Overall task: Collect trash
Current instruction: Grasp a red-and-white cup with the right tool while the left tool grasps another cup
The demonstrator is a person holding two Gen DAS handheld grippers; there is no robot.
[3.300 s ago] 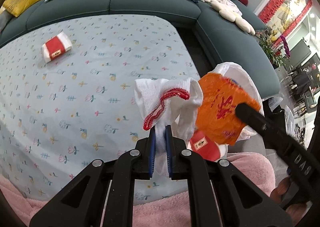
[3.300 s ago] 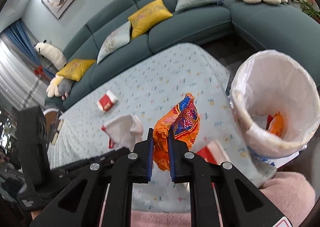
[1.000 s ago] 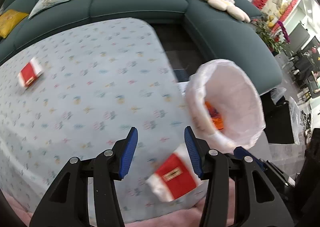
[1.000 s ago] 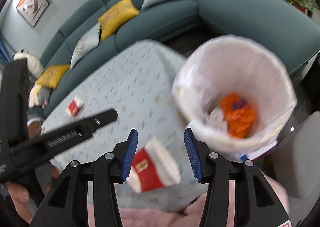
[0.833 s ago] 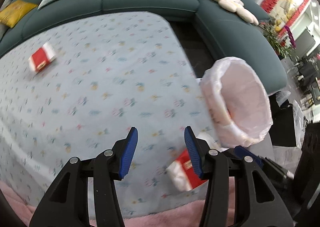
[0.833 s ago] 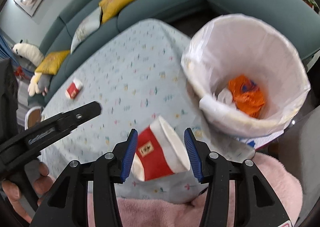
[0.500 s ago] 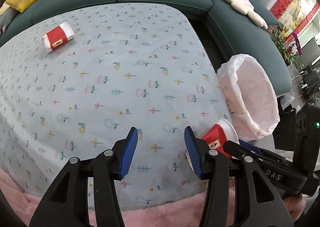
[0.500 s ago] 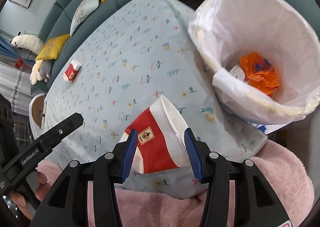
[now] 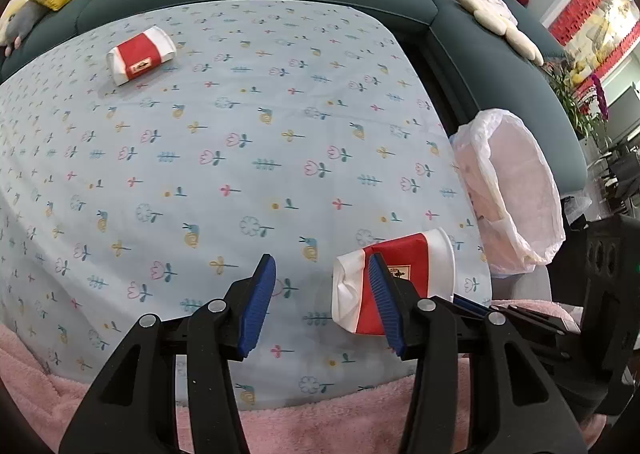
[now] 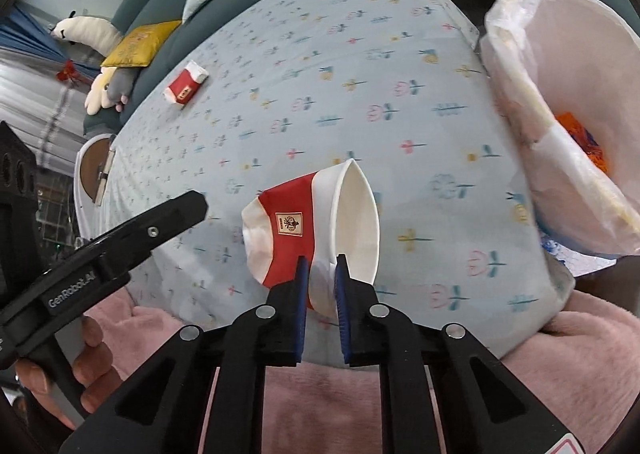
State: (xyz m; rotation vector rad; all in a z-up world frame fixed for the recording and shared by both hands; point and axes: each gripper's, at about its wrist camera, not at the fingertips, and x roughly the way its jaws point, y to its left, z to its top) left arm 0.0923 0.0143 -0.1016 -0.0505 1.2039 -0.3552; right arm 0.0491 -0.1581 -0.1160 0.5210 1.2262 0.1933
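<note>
Right wrist view: the right gripper (image 10: 321, 281) pinches the rim of the near cup (image 10: 312, 228), which lies on its side at the table's near edge, mouth toward the bin (image 10: 560, 102) just right. The left gripper (image 9: 322, 300) gapes empty; a 2nd cup (image 9: 140, 54) lies far off.

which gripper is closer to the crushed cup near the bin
Right. The right gripper has its fingers shut on the rim of the near cup. The left gripper hangs open just left of it, touching nothing.
</note>
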